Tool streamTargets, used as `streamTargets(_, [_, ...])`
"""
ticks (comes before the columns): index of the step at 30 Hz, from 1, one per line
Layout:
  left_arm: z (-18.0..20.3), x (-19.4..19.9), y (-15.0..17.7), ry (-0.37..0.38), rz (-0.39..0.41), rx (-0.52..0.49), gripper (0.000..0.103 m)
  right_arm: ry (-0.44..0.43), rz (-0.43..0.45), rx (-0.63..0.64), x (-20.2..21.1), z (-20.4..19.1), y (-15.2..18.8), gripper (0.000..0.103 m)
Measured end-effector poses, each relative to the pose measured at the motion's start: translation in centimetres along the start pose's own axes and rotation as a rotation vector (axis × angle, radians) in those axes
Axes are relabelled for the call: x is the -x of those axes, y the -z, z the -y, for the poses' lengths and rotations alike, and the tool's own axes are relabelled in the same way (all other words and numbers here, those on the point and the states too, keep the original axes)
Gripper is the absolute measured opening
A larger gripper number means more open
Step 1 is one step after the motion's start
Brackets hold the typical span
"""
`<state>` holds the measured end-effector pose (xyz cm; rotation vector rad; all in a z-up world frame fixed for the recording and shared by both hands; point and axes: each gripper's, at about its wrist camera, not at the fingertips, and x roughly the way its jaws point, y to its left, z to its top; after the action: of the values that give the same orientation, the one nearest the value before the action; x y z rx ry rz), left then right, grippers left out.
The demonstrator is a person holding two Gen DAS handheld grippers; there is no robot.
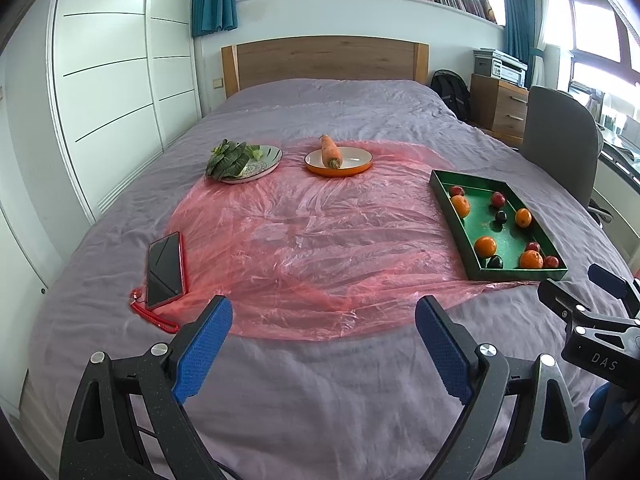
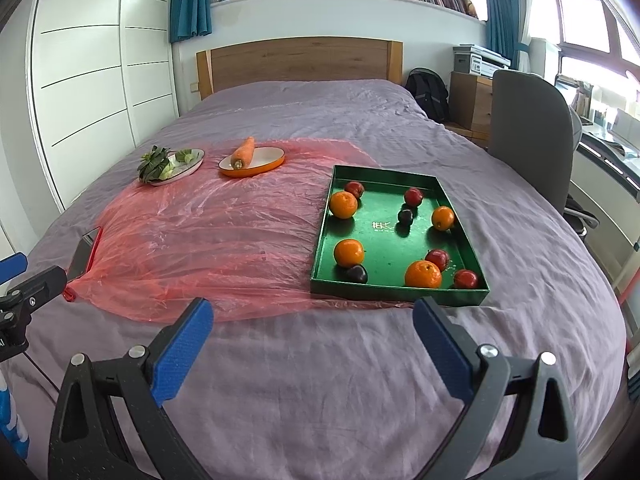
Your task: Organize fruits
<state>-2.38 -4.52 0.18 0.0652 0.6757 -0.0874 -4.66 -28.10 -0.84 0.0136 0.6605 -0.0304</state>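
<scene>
Phone (image 1: 165, 271) with red lanyard: at left edge of bed (image 1: 320, 400), on rim of pink plastic sheet (image 1: 288, 248).
Patterned plate (image 1: 256, 166) with leafy greens (image 1: 226, 159): far left corner of sheet.
Orange plate (image 1: 339, 164) with carrot (image 1: 330, 151): just right of greens plate, far edge of sheet.
Green tray (image 2: 400, 295): right side of bed, left wall overlapping sheet. Contents: four oranges (image 2: 343, 205), four red fruits (image 2: 413, 196), two dark plums (image 2: 405, 217), scattered, mostly apart; near-left orange (image 2: 349, 252) touching a plum (image 2: 357, 274).
Left gripper (image 1: 323, 322): jaws spread wide, holding nothing, above near edge of bed.
Right gripper (image 2: 312, 322): jaws spread wide, holding nothing, just short of tray's near wall.
</scene>
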Motion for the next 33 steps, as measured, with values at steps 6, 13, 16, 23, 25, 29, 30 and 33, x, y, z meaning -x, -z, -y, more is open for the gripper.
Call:
streamTargets(6, [-0.13, -0.12, 0.10, 0.000, -0.001, 0.001, 0.090, 0.000, 0.001, 0.000, -0.01, 0.03, -0.03, 0.103])
streamTargets(13, [-0.24, -0.23, 0.18, 0.004, 0.003, 0.005, 0.090, 0.008, 0.003, -0.016, 0.14, 0.36, 0.23, 0.103])
streamTargets(16, [-0.24, -0.24, 0.19, 0.002, 0.001, 0.004, 0.090, 0.015, 0.010, -0.026, 0.31, 0.53, 0.23, 0.103])
streamTargets(23, [-0.33, -0.27, 0.28, 0.001, 0.002, 0.003, 0.090, 0.020, 0.013, -0.046, 0.46, 0.75, 0.15, 0.103])
streamTargets(25, [-0.31, -0.30, 0.35, -0.001, 0.003, 0.002, 0.090, 0.021, 0.013, -0.047, 0.46, 0.76, 0.14, 0.103])
streamTargets(29, [-0.34, -0.30, 0.42, -0.003, 0.004, 0.004, 0.090, 0.021, 0.013, -0.046, 0.47, 0.78, 0.15, 0.103])
streamTargets(30, [-0.33, -0.32, 0.45, -0.005, 0.004, 0.006, 0.090, 0.021, 0.012, -0.045, 0.46, 0.81, 0.14, 0.103])
streamTargets(33, [-0.50, -0.36, 0.49, -0.010, 0.003, 0.011, 0.090, 0.020, 0.013, -0.046, 0.47, 0.83, 0.14, 0.103])
